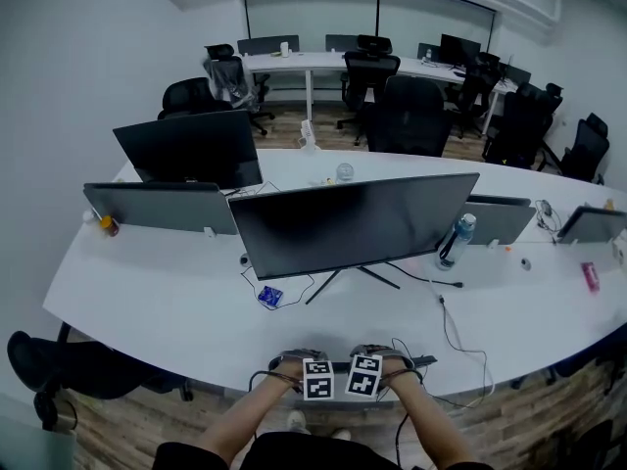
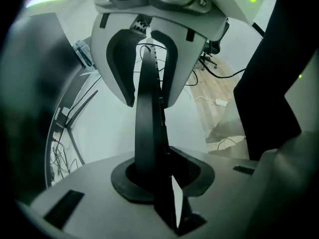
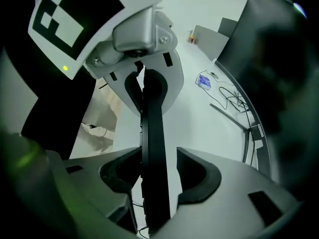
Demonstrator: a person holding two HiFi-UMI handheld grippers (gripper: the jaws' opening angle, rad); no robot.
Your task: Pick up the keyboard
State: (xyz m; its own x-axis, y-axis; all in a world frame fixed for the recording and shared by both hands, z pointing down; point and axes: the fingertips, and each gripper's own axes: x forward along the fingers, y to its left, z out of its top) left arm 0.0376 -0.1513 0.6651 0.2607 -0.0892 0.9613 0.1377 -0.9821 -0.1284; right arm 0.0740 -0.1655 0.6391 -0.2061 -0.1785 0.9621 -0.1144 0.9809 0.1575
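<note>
The black keyboard (image 1: 419, 361) lies along the front edge of the white desk (image 1: 167, 311), mostly hidden behind both grippers. In the left gripper view it (image 2: 148, 118) runs edge-on away from the camera, and my left gripper (image 2: 160, 176) is shut on its near end. In the right gripper view the keyboard (image 3: 152, 143) passes between the jaws of my right gripper (image 3: 160, 176), with a pale gap showing at the right pad (image 3: 199, 176). In the head view the left gripper (image 1: 299, 359) and right gripper (image 1: 374, 356) sit side by side, pointing steeply down.
A large dark monitor (image 1: 353, 223) stands on the desk behind the keyboard, its stand and cables beneath. A water bottle (image 1: 456, 240) is to its right, a small blue item (image 1: 269, 296) to its left. A thin cable (image 1: 453, 336) trails toward the front edge. Office chairs stand beyond.
</note>
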